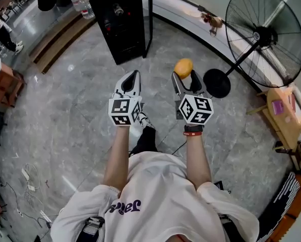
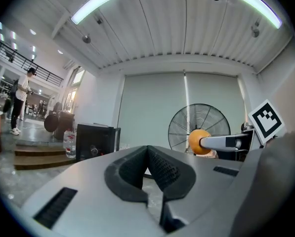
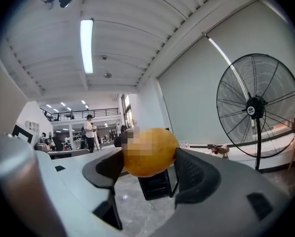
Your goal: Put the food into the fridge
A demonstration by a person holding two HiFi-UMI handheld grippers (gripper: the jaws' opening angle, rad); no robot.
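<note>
My right gripper (image 1: 183, 73) is shut on a round orange-yellow fruit (image 1: 183, 67), held up in the air; in the right gripper view the fruit (image 3: 149, 152) sits squeezed between both dark pads. My left gripper (image 1: 131, 79) is shut with nothing in it, its pads (image 2: 159, 169) meeting at the tips. The fruit (image 2: 198, 141) also shows in the left gripper view, off to the right. A small black fridge (image 1: 119, 21) stands on the floor ahead and left, its glass door (image 1: 149, 19) swung open. Both grippers are well short of it.
A big black pedestal fan (image 1: 263, 34) stands at the right, its round base (image 1: 217, 83) near my right gripper. A wooden table (image 1: 284, 117) is at the far right, wooden steps (image 1: 59, 39) at the far left. A person (image 1: 1, 32) stands far off. Grey marble floor (image 1: 74, 115) spreads all round.
</note>
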